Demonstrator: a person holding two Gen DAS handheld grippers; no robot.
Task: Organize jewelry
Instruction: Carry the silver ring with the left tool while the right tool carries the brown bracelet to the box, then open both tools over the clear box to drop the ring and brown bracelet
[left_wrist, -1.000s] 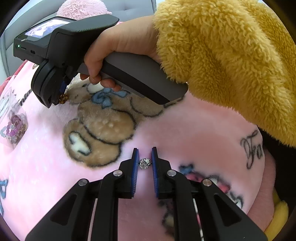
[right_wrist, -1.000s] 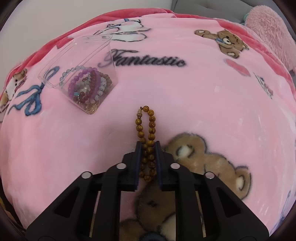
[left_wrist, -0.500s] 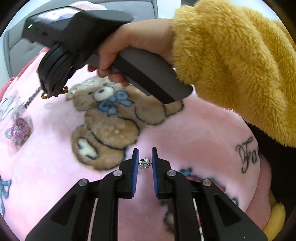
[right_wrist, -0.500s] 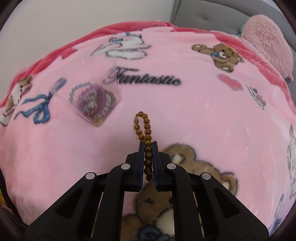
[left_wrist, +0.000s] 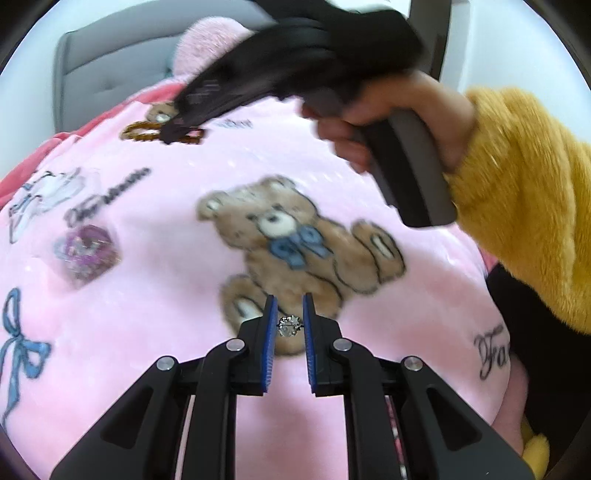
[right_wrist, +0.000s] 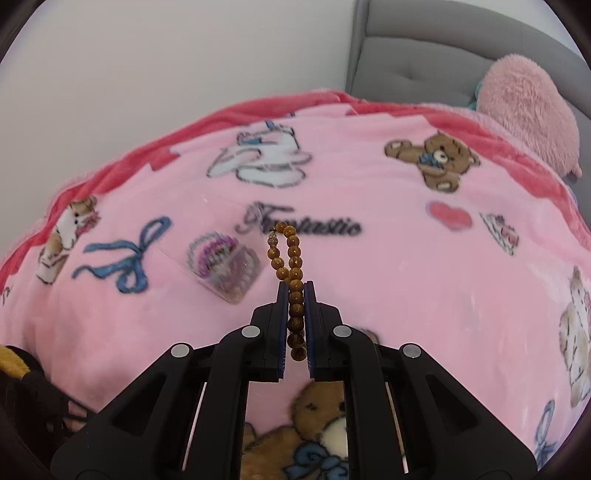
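**A:** What has the left gripper (left_wrist: 290, 308) got?

**B:** A small sparkly ring (left_wrist: 289, 325). It sits between the blue-lined fingers, which are drawn in to a narrow gap around it; whether both pads press it I cannot tell. It is above the pink blanket (left_wrist: 155, 332), at the foot of the printed teddy bear (left_wrist: 306, 243).

**A:** And the right gripper (right_wrist: 295, 291)?

**B:** Closed tight on a brown bead bracelet (right_wrist: 291, 273). A single column of beads runs down between the fingers, and the free loop sticks out past the tips toward 12 o'clock, over the word "Fantastic" on the blanket.

**A:** Can the left camera see that?

**B:** Blurred, but yes. The right hand (left_wrist: 391, 110) in a mustard fleece sleeve (left_wrist: 524, 206) holds the handle at 1 o'clock, and the bracelet shows at 11 o'clock at the fingertips.

**A:** Where is the rest of the jewelry?

**B:** In a clear plastic box (right_wrist: 225, 267) lying on the blanket, full of purple and pale bead bracelets. In the right view it is at 10 o'clock from the fingertips, just beside the hanging loop. In the left view it lies at 9 o'clock, well apart from the ring.

**A:** Anything behind?

**B:** A fluffy pink cushion (right_wrist: 528, 110) against a grey headboard (right_wrist: 417, 70), at 1 o'clock.
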